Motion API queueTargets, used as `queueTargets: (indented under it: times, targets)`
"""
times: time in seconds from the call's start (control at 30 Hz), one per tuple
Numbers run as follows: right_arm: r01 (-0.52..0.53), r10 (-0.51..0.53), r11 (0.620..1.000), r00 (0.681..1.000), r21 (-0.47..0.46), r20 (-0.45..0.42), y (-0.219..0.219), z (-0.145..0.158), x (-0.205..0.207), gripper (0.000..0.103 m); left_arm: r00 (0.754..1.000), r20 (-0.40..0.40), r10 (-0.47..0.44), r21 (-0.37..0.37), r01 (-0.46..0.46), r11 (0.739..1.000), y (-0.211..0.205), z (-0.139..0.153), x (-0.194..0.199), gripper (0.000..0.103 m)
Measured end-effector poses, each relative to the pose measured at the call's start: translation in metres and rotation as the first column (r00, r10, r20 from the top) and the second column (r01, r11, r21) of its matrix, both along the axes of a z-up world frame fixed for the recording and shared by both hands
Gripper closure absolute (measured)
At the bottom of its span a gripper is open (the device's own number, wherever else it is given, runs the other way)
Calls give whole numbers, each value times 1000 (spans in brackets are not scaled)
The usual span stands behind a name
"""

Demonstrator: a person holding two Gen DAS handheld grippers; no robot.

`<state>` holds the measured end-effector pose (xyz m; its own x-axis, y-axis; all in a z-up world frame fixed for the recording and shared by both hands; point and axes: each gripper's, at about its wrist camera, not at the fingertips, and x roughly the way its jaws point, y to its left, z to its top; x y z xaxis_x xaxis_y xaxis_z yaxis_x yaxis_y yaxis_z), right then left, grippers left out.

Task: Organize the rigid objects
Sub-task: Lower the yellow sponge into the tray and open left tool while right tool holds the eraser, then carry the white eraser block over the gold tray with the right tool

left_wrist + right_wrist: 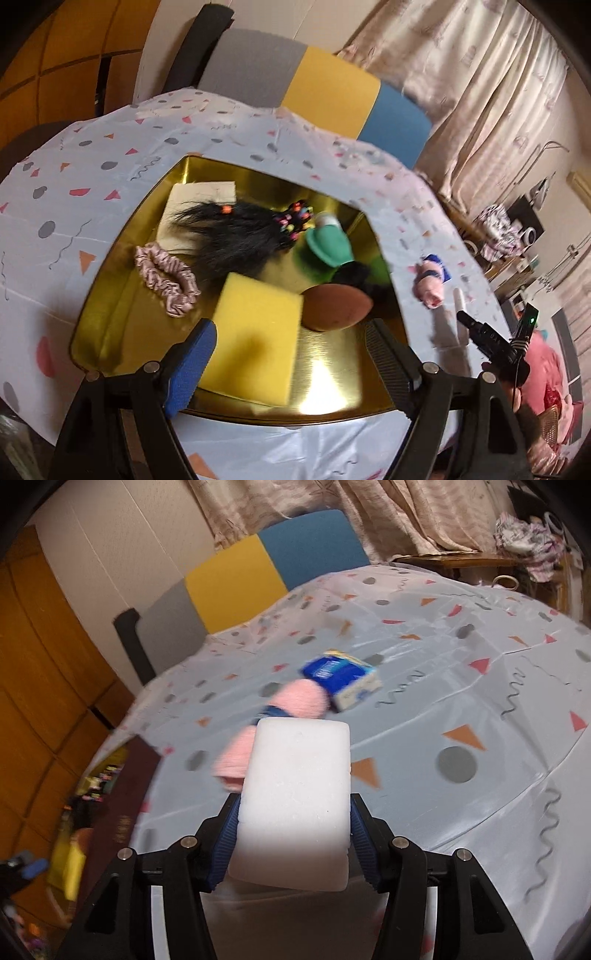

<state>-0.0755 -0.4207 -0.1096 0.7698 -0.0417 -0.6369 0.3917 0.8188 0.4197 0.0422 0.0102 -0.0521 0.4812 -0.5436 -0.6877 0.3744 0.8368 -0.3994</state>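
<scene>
Patterned tablecloth [461, 686], tricolour chair [325, 88], curtains [480, 74]

Sponge [255, 339] in tray [110, 332] (near side, seemingly)

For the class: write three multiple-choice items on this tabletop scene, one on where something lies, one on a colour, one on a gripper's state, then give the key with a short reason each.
1. Where does the yellow sponge lie?
A. in the gold tray
B. on the chair
C. on the floor

2. What colour is the block in the right gripper?
A. green
B. white
C. black

3. How does the left gripper stand?
A. shut on the pink scrunchie
B. shut on the blue box
C. open, holding nothing

Key: 1 A, the sponge rests on the tray's shiny floor beside the brown oval object. 2 B, the block pinched between the blue pads is plain white. 3 C, its fingers stand wide apart above the tray, with neither one pressing on anything.
</scene>
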Motion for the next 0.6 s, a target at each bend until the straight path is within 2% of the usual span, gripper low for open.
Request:
queueTargets:
  times: [0.2,0.33,0.5,0.6]
  targets:
    - [-132,129,990,990,57,62,41,25,3,45,999,22,-27,-57,28,998,-7,2,-12,19]
    - [-251,245,966,965,62,93,74,40,14,45,1000,21,-4,-69,6,998,-4,2,-13,19]
    - [-415,410,909,907,37,94,123,58,33,45,998,34,48,-68,-46,997,11,4,-12,19]
    - [-525,522,850,850,37,67,152,62,47,45,996,37,83,-78,-80,994,23,6,-11,19]
